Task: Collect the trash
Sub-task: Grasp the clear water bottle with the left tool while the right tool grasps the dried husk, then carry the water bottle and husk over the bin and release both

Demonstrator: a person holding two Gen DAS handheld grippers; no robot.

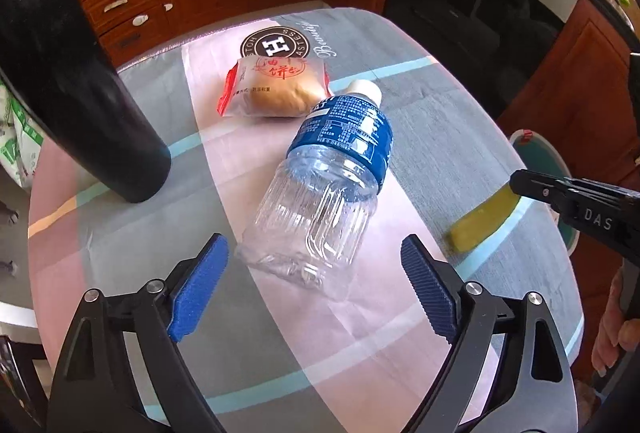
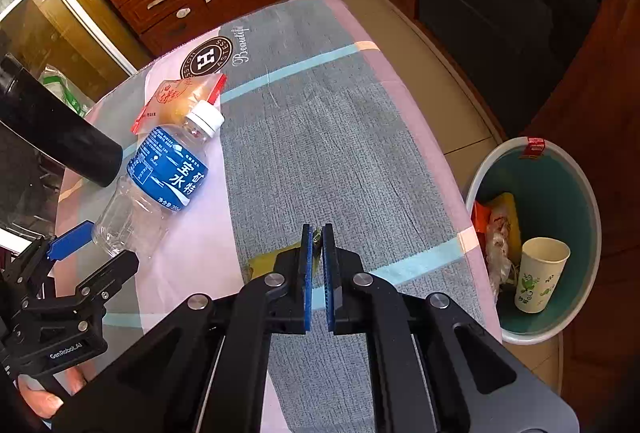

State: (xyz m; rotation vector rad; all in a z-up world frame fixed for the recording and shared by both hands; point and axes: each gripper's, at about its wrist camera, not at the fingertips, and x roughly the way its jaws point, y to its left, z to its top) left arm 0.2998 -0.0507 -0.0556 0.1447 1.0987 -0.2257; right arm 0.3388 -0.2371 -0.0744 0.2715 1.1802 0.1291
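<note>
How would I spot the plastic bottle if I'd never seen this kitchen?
Start at the round table with the grey, pink and pale-blue striped cloth. Near its middle, beside a tall black cylinder, the bottle lies on its side just in front of a wrapped bun. It is the only clear, ribbed, empty-looking thing there, with a blue label and white cap.

On the worktop (image 1: 420, 137) lie one clear plastic bottle (image 1: 320, 185), one packaged bun (image 1: 276, 89), one yellow strip (image 1: 484, 221) and one black cylinder (image 1: 80, 93). One bin (image 2: 576, 169) stands on the floor, holding one paper cup (image 2: 540, 273) beside crumpled wrappers, too tangled to count.
</note>
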